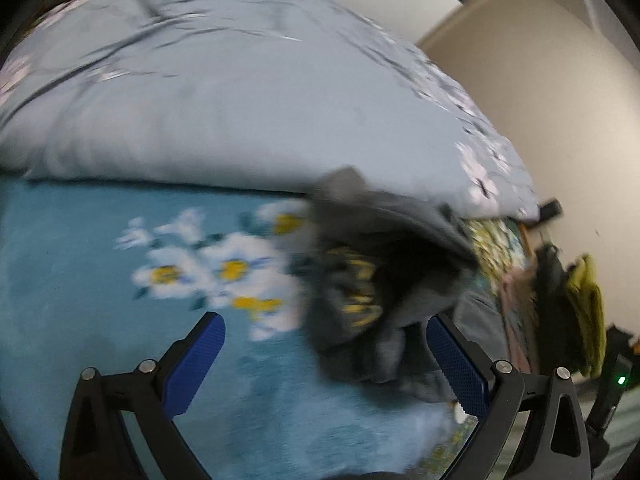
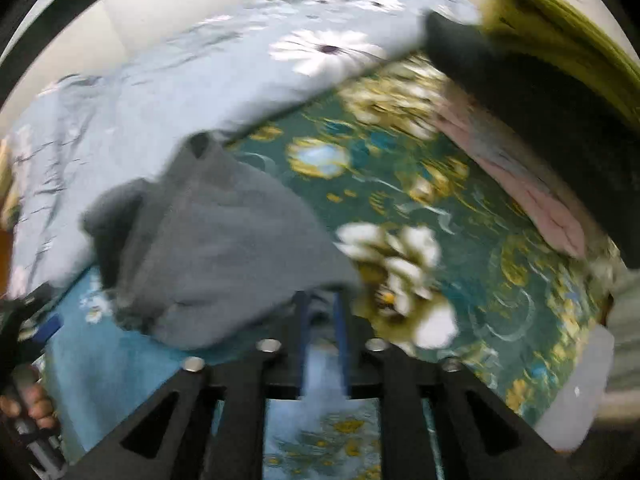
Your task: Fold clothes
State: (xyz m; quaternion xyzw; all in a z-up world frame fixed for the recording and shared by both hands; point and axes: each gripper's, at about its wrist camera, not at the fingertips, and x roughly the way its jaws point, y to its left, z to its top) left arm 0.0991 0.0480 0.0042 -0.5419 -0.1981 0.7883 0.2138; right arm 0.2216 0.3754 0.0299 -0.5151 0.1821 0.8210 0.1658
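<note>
Floral bedding and a pale blue duvet fill the room. Left gripper gapes wide beside the crumpled grey garment; right gripper pinches its hem.

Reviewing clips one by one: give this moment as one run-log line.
left gripper: open, empty | right gripper: shut on grey garment | garment: crumpled, partly lifted over bedspread | folded stack: far right
</note>
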